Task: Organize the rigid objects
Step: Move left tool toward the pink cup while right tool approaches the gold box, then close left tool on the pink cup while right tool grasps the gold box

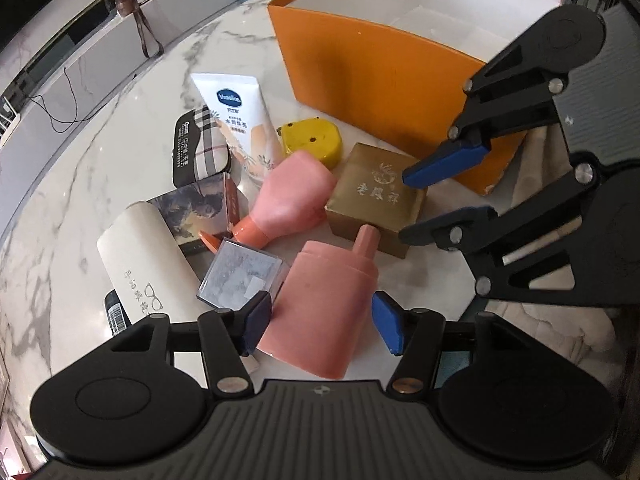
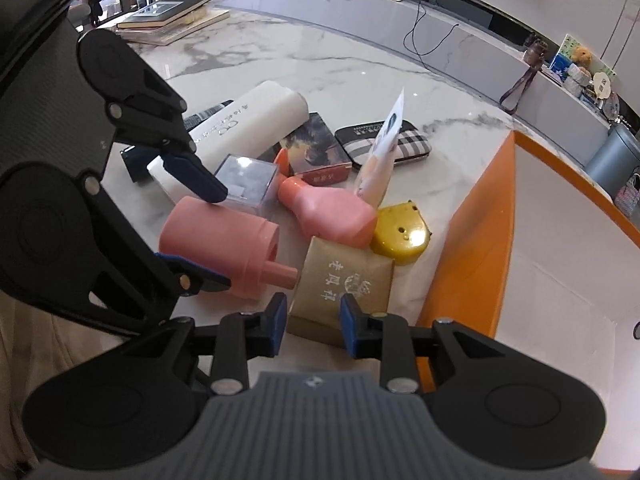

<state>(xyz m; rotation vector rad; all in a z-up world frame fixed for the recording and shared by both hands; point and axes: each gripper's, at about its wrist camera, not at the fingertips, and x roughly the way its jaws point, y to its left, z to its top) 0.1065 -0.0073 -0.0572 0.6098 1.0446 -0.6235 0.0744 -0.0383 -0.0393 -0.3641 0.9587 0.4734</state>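
A pink bottle (image 1: 320, 304) lies on the marble table (image 1: 100, 168), spout pointing away. My left gripper (image 1: 320, 328) straddles its body, open, with a gap showing at the right pad; the right wrist view shows this gripper (image 2: 224, 238) around the same bottle (image 2: 216, 240). A gold box (image 1: 372, 196) with printed characters sits beside the spout. My right gripper (image 2: 312, 320) is shut on the gold box (image 2: 340, 280), its blue pads pressing the near sides. In the left wrist view the right gripper (image 1: 404, 205) reaches in from the right.
An open orange box (image 1: 380, 80) with a white inside stands behind the pile. Around the bottle lie a second pink bottle (image 1: 292, 196), a yellow tape measure (image 1: 314, 140), a clear cube (image 1: 240, 276), a white glasses case (image 1: 140, 248), a lotion tube (image 1: 240, 120) and a plaid case (image 1: 204, 144).
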